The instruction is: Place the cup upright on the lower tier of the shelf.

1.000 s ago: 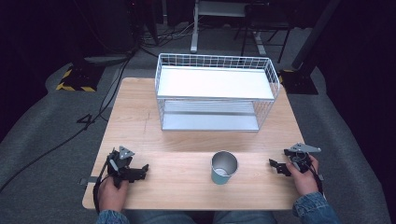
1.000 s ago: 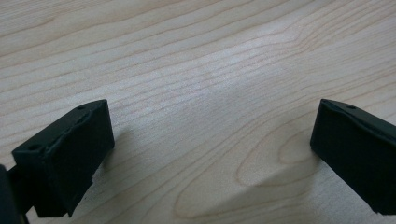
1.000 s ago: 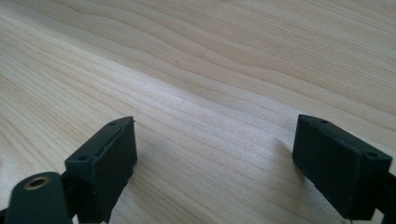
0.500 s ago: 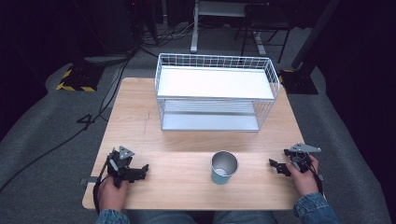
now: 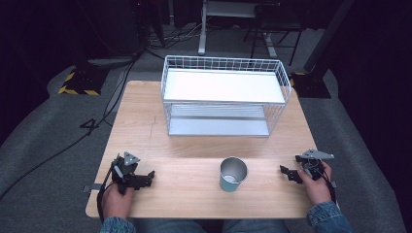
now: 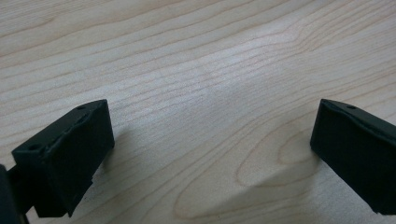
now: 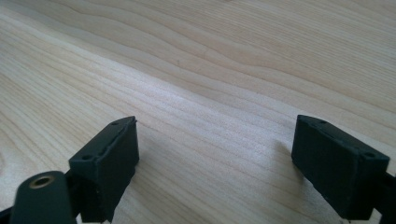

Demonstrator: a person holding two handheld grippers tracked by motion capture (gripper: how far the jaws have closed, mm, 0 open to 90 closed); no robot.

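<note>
Nothing has moved across the last second: both grippers and the cup sit exactly where they were, so the work has not begun

Landmark: metal cup [image 5: 233,174], upright, open mouth up, on the tabletop [image 5: 184,145] toward its near edge, about midway between the two grippers

Left gripper [image 5: 142,179]: well to the left of the cup, resting low on the wood in the person's hand. Fingers [image 6: 70,154] spread wide apart, bare wood grain between them, nothing held

Right gripper [image 5: 290,174]: to the right of the cup, somewhat nearer to it than the left one, pointing toward it. Fingers [image 7: 109,163] likewise wide apart, gripping nothing

White wire rack [image 5: 223,97]: beyond the cup at the far half of the tabletop, two shelves, both bare

Judgement: a rest pose ahead of the first reach. The cup is the only loose thing and the right gripper is the likelier one to take it; the rack is probably its destination
</note>
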